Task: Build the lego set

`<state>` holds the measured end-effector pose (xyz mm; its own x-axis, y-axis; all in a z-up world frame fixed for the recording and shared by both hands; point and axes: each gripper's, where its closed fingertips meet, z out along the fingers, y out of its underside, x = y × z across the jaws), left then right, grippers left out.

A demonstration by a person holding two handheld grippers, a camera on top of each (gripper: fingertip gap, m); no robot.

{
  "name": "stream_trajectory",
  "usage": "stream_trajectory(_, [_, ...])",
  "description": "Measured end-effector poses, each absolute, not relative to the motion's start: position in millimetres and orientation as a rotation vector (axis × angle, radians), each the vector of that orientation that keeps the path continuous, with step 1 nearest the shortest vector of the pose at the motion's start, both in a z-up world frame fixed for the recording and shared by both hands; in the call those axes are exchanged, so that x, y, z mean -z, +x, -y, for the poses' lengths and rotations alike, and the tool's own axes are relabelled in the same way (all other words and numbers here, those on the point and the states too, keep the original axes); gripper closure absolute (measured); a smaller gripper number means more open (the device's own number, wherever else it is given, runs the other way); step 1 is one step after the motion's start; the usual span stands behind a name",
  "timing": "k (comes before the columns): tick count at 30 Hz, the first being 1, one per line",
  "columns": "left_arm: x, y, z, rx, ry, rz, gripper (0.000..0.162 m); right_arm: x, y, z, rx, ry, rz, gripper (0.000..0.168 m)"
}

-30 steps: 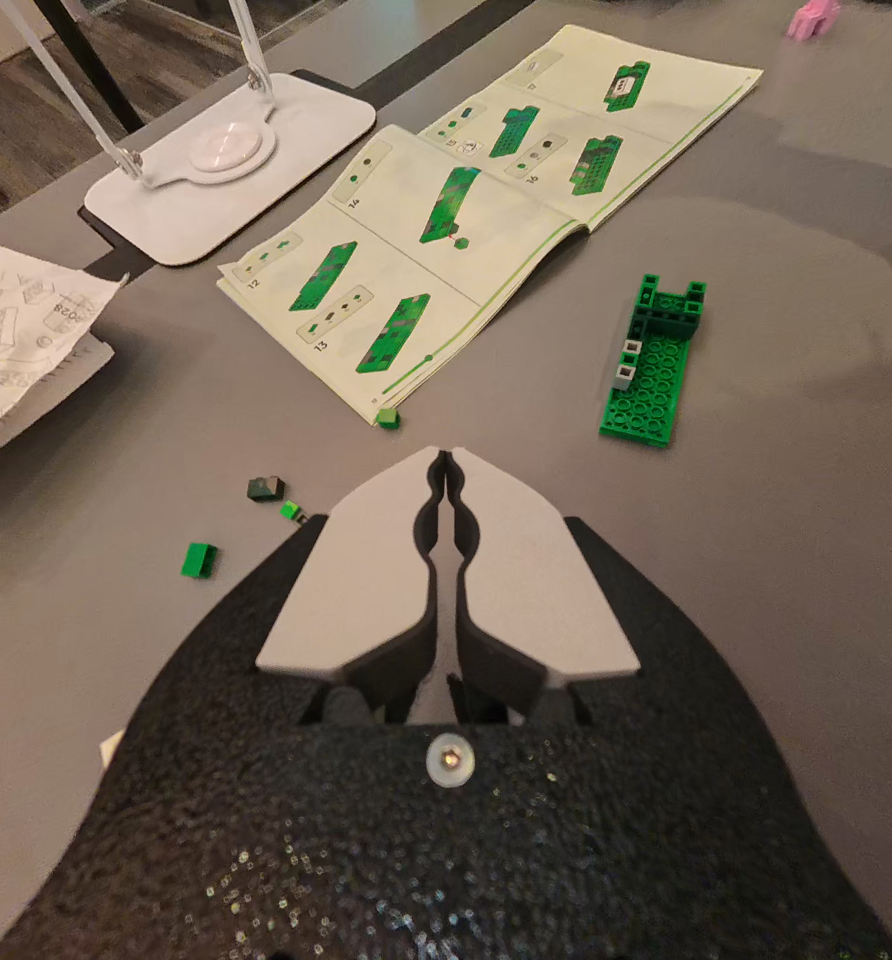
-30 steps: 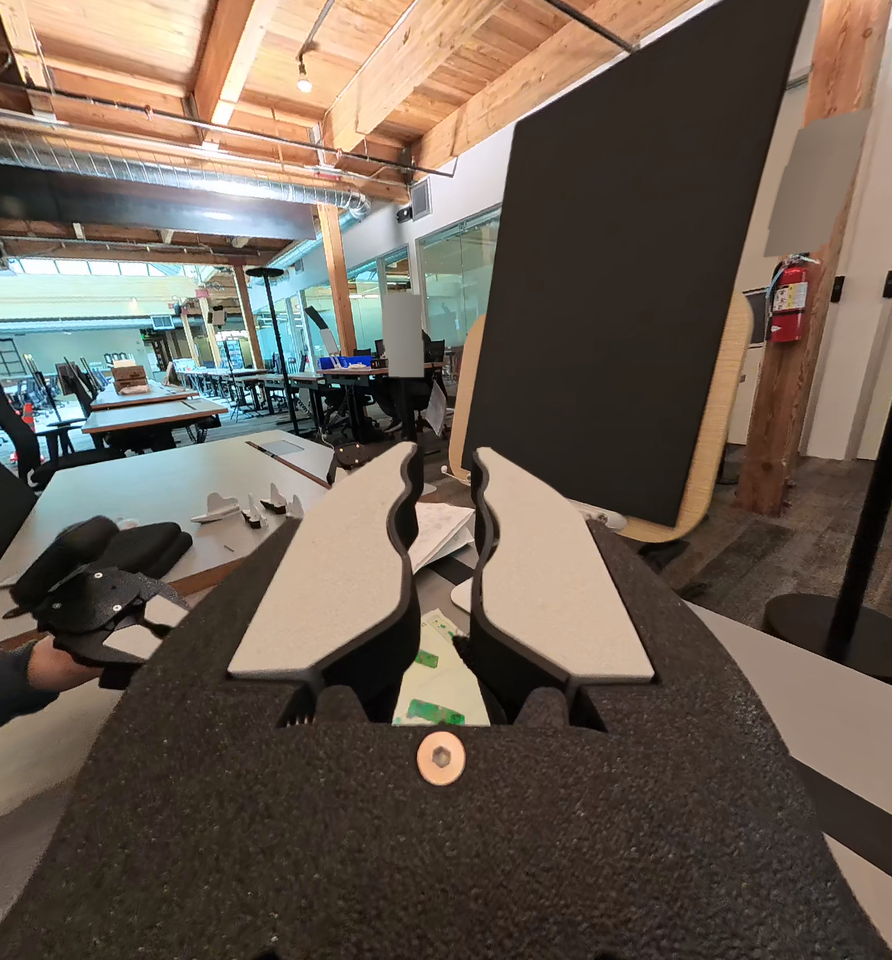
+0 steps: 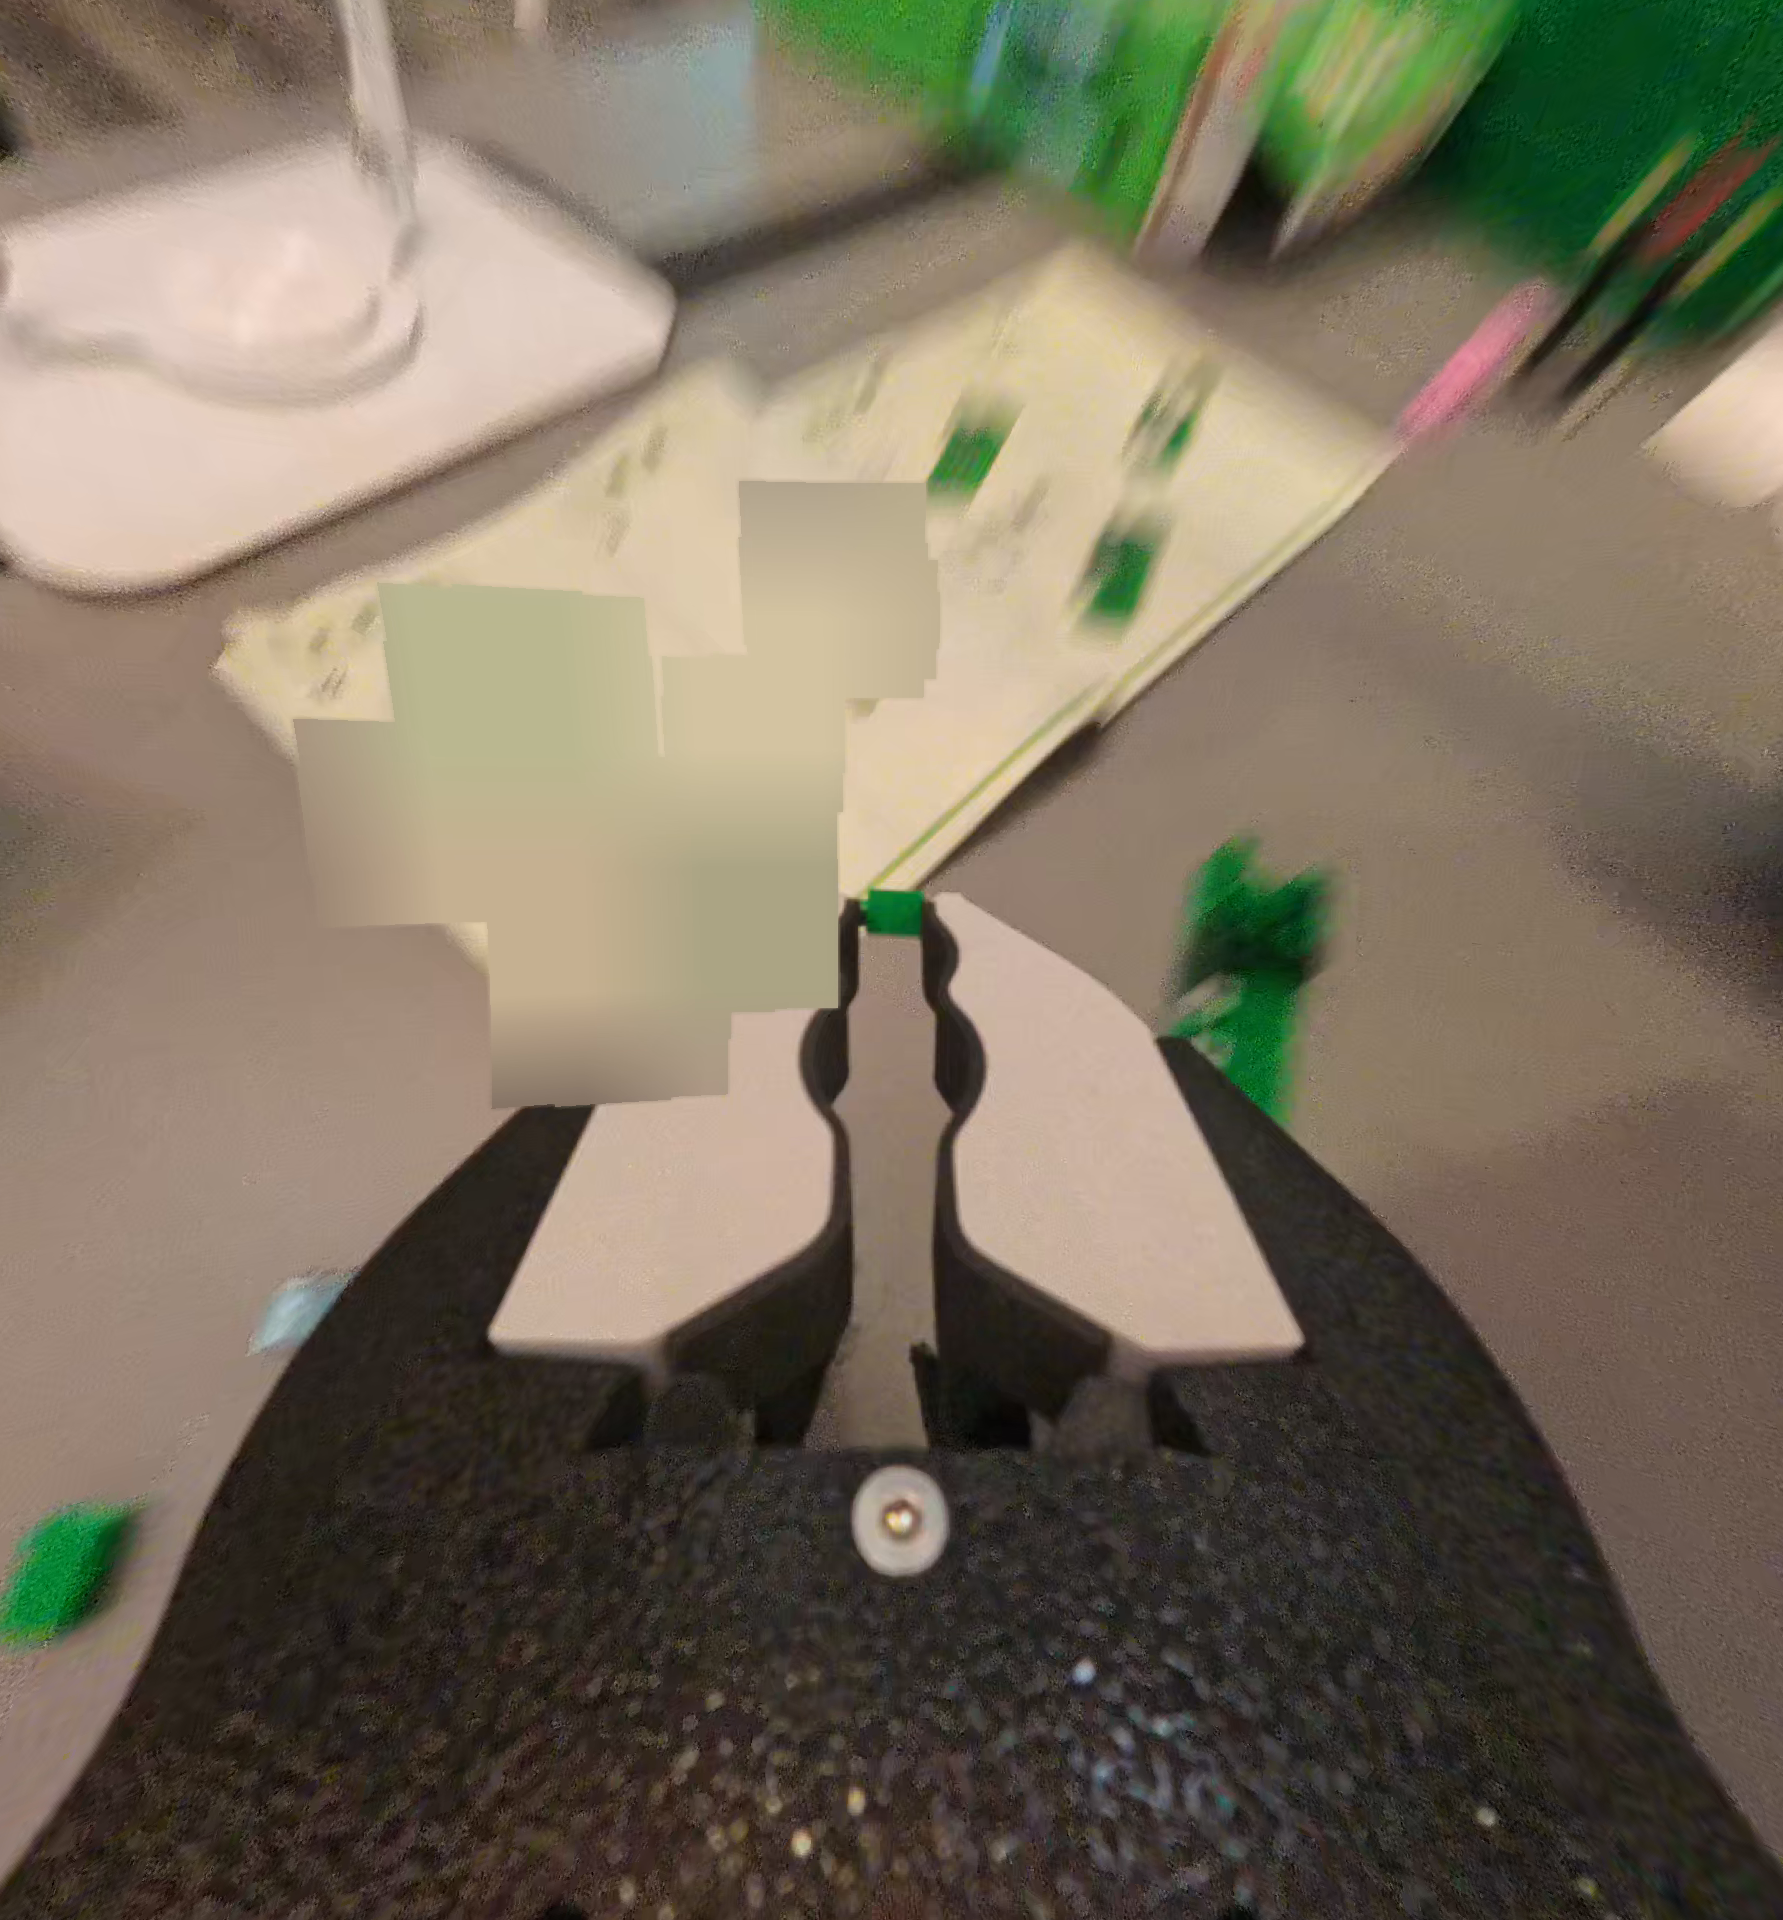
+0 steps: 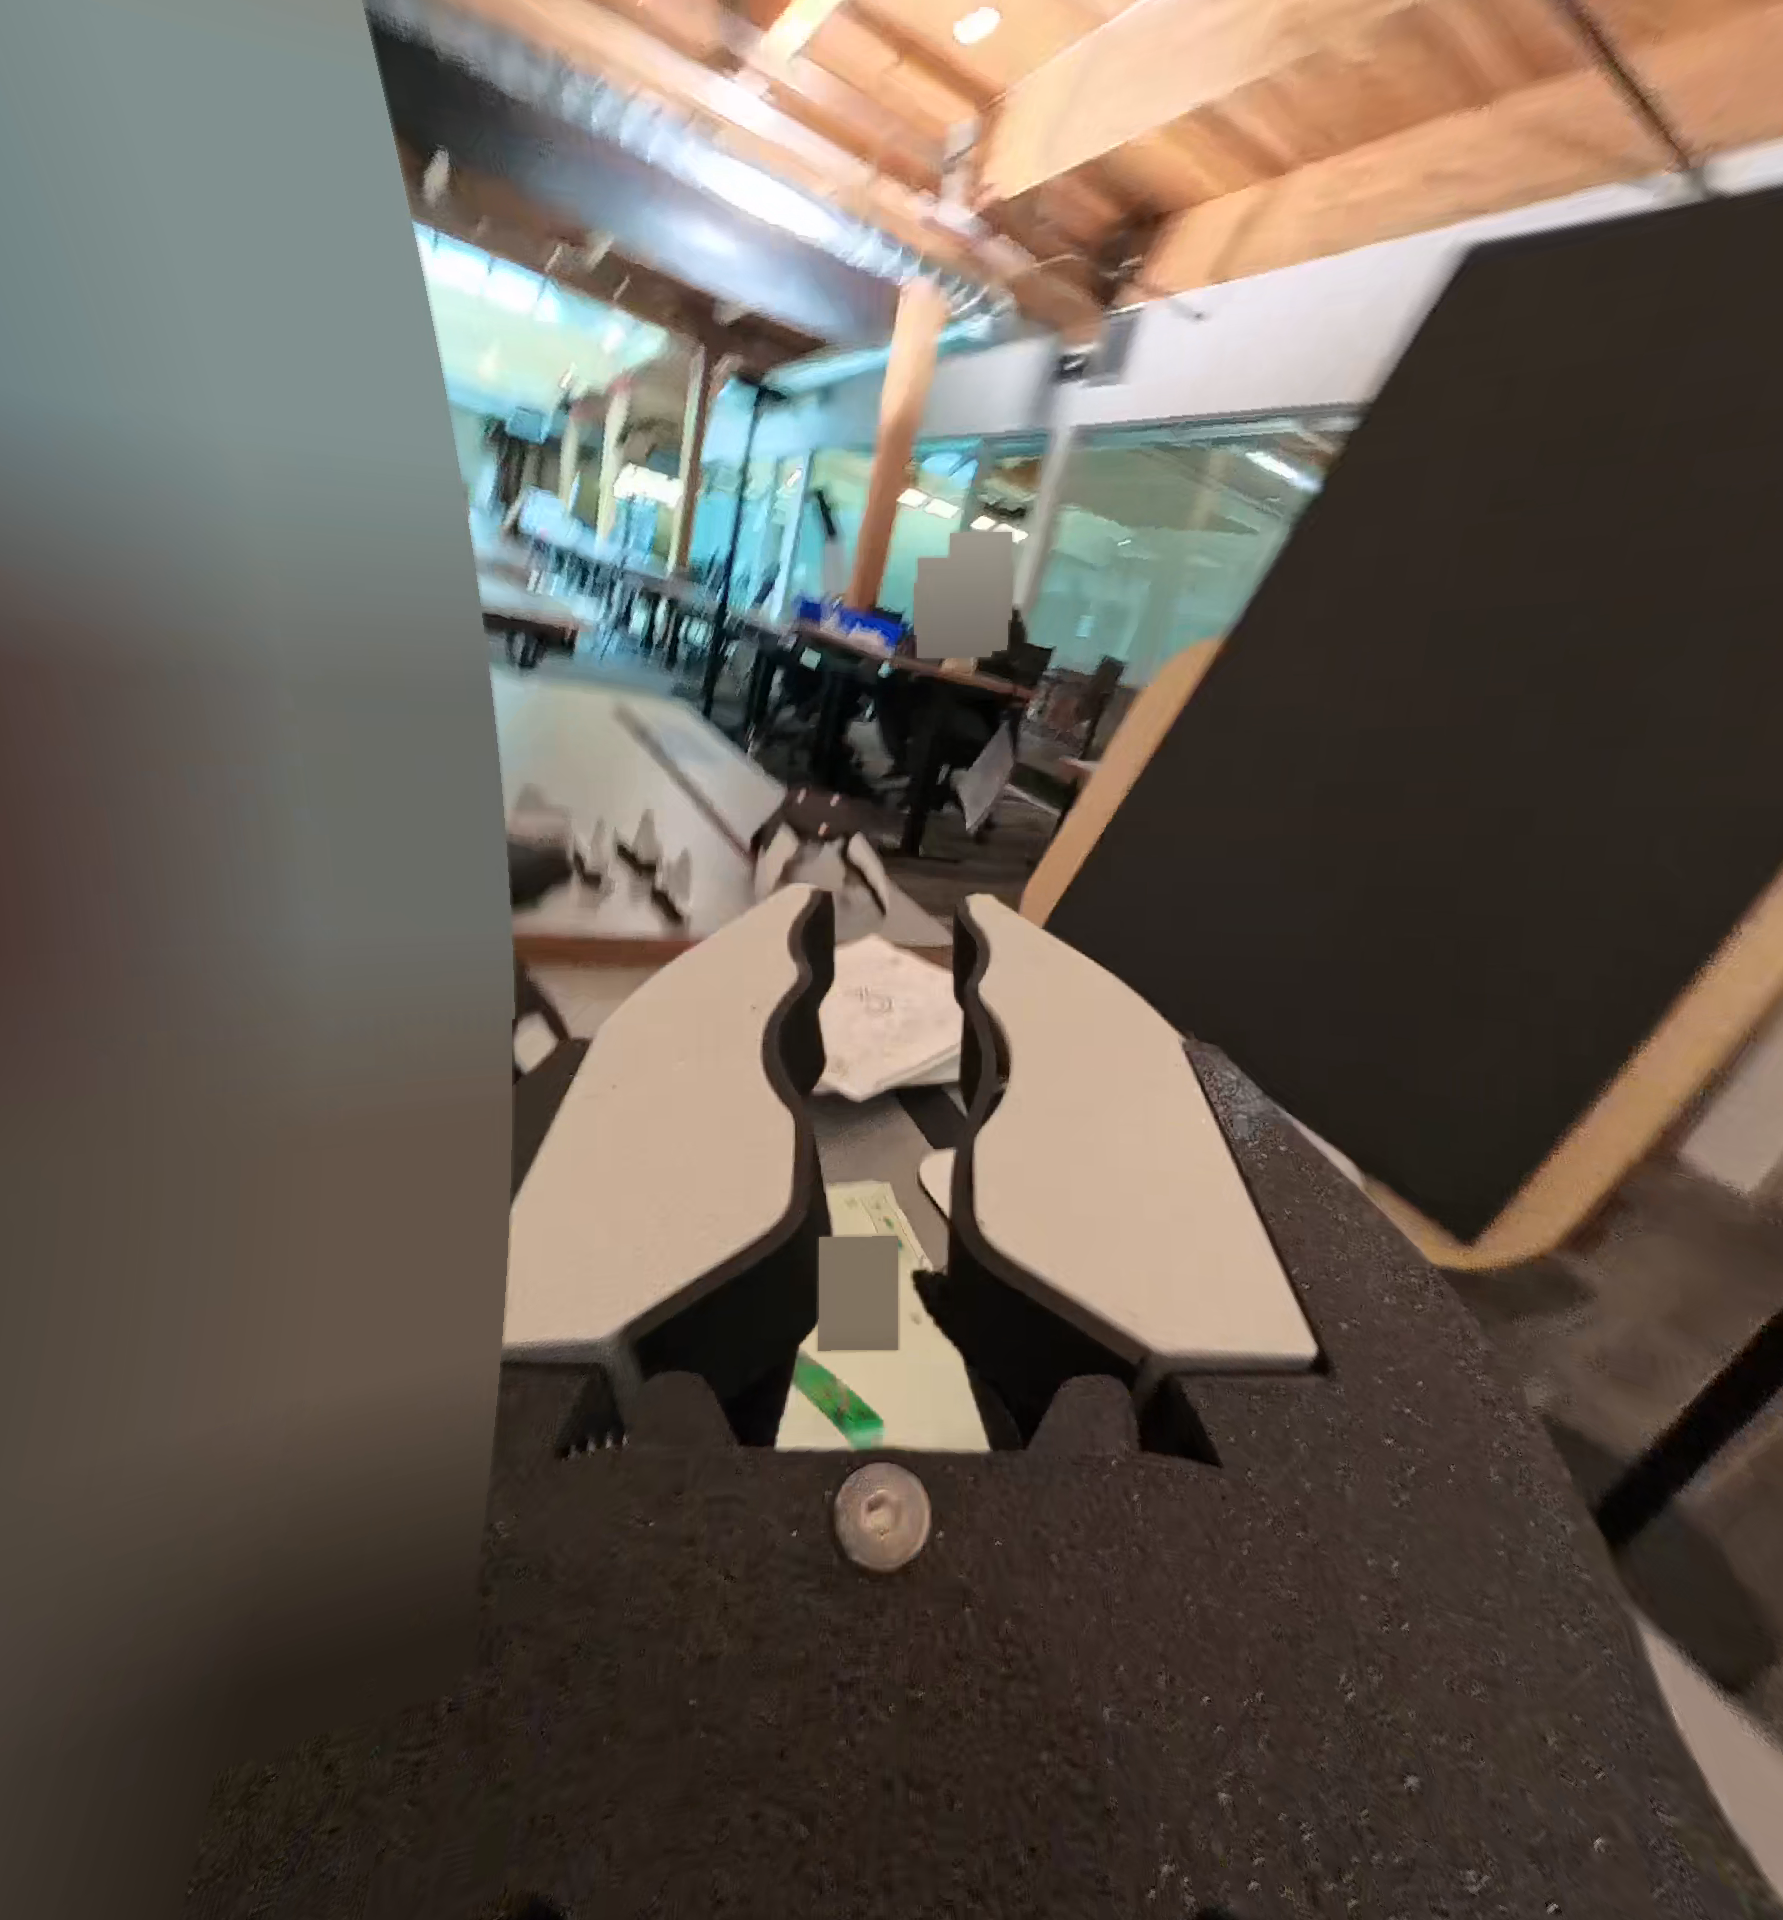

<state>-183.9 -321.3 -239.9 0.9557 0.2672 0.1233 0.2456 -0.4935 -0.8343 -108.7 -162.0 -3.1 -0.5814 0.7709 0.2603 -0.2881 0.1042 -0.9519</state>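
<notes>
The build looks early: the left gripper (image 3: 893,914) pinches a small green brick (image 3: 892,913) between its fingertips, jaws closed on it, while the partly built green plate (image 3: 1242,971) lies on the grey table (image 3: 1489,1039) at about 3 o'clock of the tips, blurred, with most of the model apparently left to add; the open instruction booklet (image 3: 1063,582) lies at 12 o'clock, a white lamp base (image 3: 274,343) at 10 o'clock, a loose green piece (image 3: 61,1577) at 8 o'clock; nothing seems to block the way to the plate; the right gripper (image 4: 892,914) points up and away toward a dark panel (image 4: 1489,727), jaws parted and empty
</notes>
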Motion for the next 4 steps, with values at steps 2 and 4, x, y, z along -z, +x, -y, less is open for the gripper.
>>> stream_trajectory(2, [183.3,-165.9,309.1,0.191,-1.78,0.387,0.152,25.9,-111.6,190.1,-1.453,-0.327,1.701,0.144])
stream_trajectory(4, [131.1,-154.5,310.6,0.36,-1.5,0.398,0.151,47.0,-118.4,214.2,-1.289,-0.201,1.801,0.141])
